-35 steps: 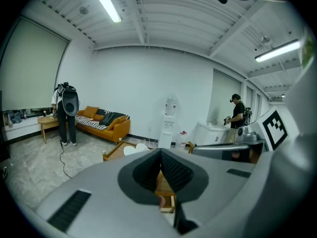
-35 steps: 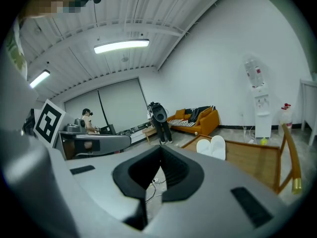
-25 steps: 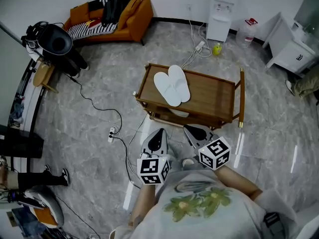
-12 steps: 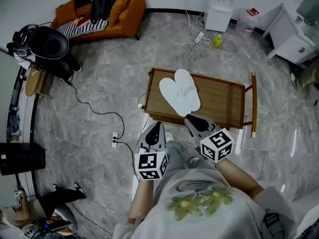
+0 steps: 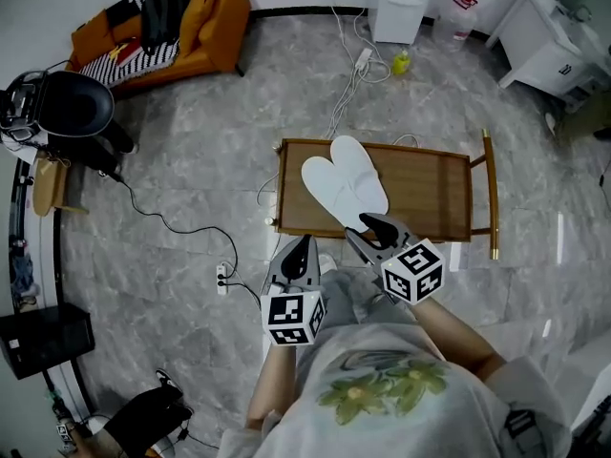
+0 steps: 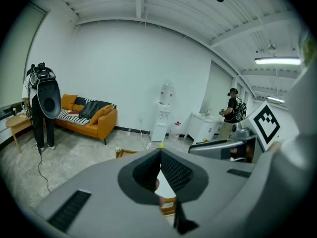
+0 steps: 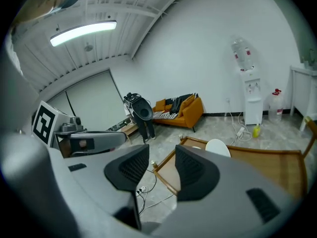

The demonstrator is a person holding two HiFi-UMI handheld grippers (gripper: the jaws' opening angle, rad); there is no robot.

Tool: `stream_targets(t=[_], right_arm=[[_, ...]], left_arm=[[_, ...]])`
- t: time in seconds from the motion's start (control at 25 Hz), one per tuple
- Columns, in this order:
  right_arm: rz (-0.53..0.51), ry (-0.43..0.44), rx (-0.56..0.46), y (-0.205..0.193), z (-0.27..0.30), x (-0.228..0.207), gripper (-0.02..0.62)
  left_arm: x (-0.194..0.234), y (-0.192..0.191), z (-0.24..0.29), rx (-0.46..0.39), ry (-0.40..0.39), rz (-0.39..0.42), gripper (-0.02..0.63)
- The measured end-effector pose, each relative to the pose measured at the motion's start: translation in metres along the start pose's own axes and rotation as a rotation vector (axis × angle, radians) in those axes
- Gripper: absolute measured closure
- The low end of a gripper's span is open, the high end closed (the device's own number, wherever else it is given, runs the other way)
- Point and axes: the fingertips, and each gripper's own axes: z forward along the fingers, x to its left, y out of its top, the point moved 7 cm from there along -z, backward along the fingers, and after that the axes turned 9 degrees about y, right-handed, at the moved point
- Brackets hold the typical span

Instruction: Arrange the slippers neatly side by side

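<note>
The 2 white flat fabric slippers (image 5: 346, 181) lay touching, side by side, on the left-centre part of the brown wooden desk (image 5: 430, 184), both angled toward the upper left of the frame. The pair looked close to arranged, so the step in hand was probably an approach for a final straightening.

The left hand-held gripper (image 5: 300, 253) hung below the desk's near edge with its jaws pressed together on nothing. The right hand-held gripper (image 5: 374, 230) had its jaws apart and empty, just beside the nearer slipper's end. Any next move would likely call for reaching the right one forward and nudging the pair square with the desk edge.

Around the desk spread a grey marbled floor (image 5: 191, 160) with a black cable (image 5: 162, 219). An orange sofa (image 5: 205, 17) stood at the upper left, and a white water dispenser (image 5: 396, 8) at the top.
</note>
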Motion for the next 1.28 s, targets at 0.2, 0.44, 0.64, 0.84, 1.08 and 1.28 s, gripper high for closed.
stream_targets(t=[0.2,0.44,0.64,0.84,1.08,1.28], right_arm=[[0.05,-0.032,0.024,-0.001,0.022,-0.013,0.434],[0.101,-0.064,0.055,-0.008,0.05,-0.031,0.426],[0.148,-0.092,0.075,-0.023,0.069,-0.049,0.422],[0.183,-0.103,0.11,-0.036,0.083,-0.064,0.417],[0.219,-0.112,0.149,-0.053,0.097,-0.091,0.416],[0.241,-0.113,0.178,-0.07,0.116,-0.115,0.411]], left_arm=[[0.026,0.01,0.019,0.011,-0.012,0.001,0.591],[0.055,0.013,0.042,0.042,-0.041,0.01,0.591],[0.063,0.007,0.065,0.077,-0.082,0.042,0.591],[0.062,0.004,0.079,0.087,-0.106,0.029,0.591],[0.055,-0.015,0.097,0.119,-0.12,0.032,0.591],[0.054,-0.033,0.11,0.151,-0.128,0.04,0.591]])
